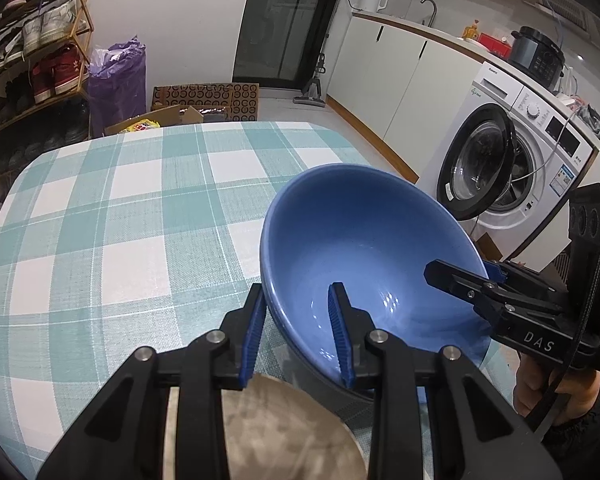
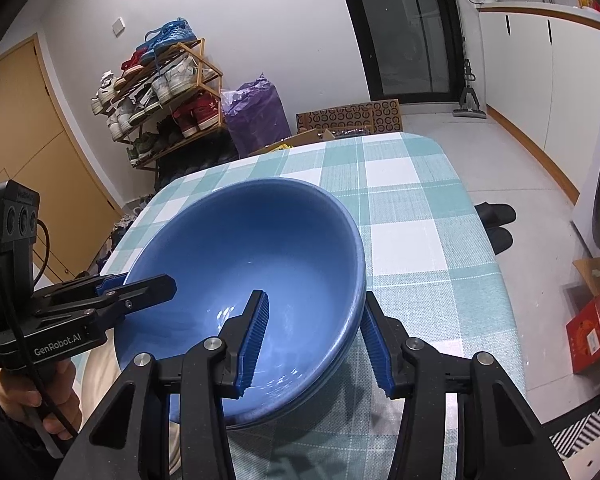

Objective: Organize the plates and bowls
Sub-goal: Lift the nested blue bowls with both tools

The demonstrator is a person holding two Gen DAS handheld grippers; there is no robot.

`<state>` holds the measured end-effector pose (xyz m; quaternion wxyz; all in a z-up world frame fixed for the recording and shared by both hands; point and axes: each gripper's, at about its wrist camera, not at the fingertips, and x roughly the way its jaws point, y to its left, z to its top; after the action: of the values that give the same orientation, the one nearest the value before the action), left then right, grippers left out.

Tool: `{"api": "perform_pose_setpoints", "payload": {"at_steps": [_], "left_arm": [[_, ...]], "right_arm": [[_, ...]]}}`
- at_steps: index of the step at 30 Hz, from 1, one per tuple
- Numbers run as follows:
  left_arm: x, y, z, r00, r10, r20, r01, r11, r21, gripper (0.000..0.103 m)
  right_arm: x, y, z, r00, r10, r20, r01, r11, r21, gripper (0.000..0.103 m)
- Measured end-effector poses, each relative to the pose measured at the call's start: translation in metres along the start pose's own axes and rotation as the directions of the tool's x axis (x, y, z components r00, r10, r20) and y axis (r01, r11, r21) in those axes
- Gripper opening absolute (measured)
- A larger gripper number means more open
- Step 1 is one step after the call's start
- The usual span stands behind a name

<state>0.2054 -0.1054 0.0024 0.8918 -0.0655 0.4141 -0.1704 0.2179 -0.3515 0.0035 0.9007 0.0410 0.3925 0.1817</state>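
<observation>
— On the checked tablecloth (image 1: 140,208), what is being held?
— A blue bowl (image 1: 364,248), tilted, is being gripped at opposite rims.
— By which fingers?
— Its wall is being clamped by the left gripper (image 1: 298,332) and by the right gripper (image 2: 312,340), one finger inside, one outside. It appears nested on another bowl.

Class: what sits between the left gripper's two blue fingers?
The blue bowl's rim wall, one finger inside, one outside; shown in the left wrist view, left gripper.
</observation>
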Motion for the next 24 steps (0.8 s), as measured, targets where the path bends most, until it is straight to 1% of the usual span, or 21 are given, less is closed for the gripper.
{"api": "perform_pose_setpoints", "payload": {"at_steps": [17, 24], "left_arm": [[-0.039, -0.002, -0.002, 0.998, 0.014, 0.062, -0.015, 1.0, 0.008, 0.03], [-0.052, -0.003, -0.003, 0.997, 0.02, 0.075, -0.02, 1.0, 0.009, 0.03]], "right_arm": [[-0.038, 0.025, 0.001, 0.999, 0.01, 0.052, -0.008, 0.999, -0.037, 0.048], [-0.053, 0.035, 0.0, 0.997, 0.019, 0.069, -0.016, 0.999, -0.047, 0.048]]}}
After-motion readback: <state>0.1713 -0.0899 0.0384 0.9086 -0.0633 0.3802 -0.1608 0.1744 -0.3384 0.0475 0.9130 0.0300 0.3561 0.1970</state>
